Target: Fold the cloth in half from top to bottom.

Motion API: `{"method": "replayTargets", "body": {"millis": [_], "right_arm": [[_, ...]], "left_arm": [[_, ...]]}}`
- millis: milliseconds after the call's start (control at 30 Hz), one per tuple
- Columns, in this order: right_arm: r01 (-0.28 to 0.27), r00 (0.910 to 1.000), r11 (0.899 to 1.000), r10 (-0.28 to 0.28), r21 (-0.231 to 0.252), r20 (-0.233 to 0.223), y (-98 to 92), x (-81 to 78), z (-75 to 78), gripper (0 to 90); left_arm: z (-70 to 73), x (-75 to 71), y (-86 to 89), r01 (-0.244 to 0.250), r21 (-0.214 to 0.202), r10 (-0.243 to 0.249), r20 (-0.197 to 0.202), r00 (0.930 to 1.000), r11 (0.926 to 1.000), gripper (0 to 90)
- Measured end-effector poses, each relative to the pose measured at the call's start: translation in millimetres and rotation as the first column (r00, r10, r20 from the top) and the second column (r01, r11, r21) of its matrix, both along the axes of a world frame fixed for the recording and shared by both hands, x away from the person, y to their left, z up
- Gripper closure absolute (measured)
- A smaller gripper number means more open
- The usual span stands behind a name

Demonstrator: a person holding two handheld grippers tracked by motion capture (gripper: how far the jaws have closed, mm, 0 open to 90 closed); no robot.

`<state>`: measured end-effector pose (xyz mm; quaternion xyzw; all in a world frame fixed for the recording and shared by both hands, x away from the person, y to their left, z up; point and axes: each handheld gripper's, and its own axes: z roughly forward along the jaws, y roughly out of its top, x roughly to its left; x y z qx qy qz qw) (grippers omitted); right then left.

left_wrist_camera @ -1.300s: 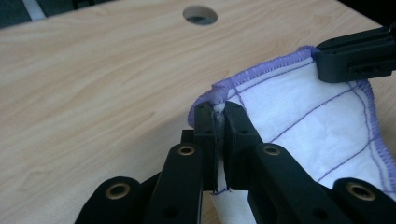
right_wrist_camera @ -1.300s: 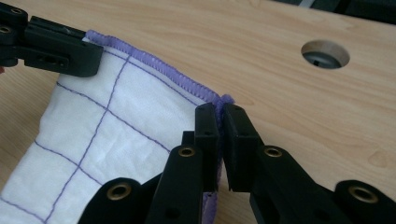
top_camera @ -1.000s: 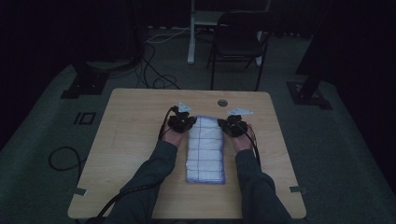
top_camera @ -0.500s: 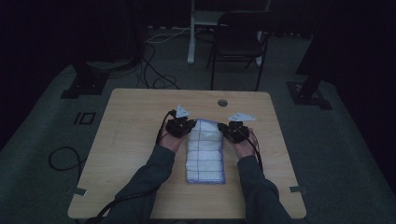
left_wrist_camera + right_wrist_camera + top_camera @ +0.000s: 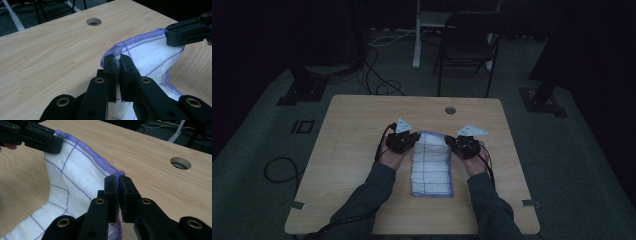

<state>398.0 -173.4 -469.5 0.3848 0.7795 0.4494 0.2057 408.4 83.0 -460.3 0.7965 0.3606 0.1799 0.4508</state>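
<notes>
A white cloth (image 5: 431,164) with purple grid lines and a purple stitched hem lies lengthwise on the wooden table (image 5: 352,130). My left gripper (image 5: 412,140) is shut on the cloth's far left corner (image 5: 116,52), which is lifted off the table. My right gripper (image 5: 452,141) is shut on the far right corner (image 5: 119,174), also raised. In the left gripper view the right gripper (image 5: 172,35) pinches the hem at the upper right. In the right gripper view the left gripper (image 5: 56,145) holds the hem at the upper left. The far edge hangs stretched between both grippers.
A round cable hole (image 5: 450,110) sits in the table beyond the cloth. Behind the table stand a dark chair (image 5: 467,45) and a white post (image 5: 417,35). Cables (image 5: 377,80) lie on the floor, with stand bases (image 5: 302,90) at either side.
Both grippers have moved slightly toward me and lifted the cloth's far edge off the table. The cloth's far end now curls up between them.
</notes>
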Motion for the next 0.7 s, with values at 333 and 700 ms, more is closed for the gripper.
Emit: {"method": "replayTargets", "body": {"millis": [333,700], "right_arm": [[-0.019,0.9998,1.000,0.019,0.006,0.007,1.0,-13.1,0.4,85.7],[-0.030,0.9995,0.999,0.030,0.011,0.011,0.5,-22.8,-3.2,85.7]], "left_arm": [[-2.1,-14.1,4.8,0.004,-0.018,-0.004,0.005,1.0000,0.9998,85.7],[-4.4,-23.7,6.6,0.011,-0.020,-0.011,0.001,0.9999,0.9998,85.6]]}}
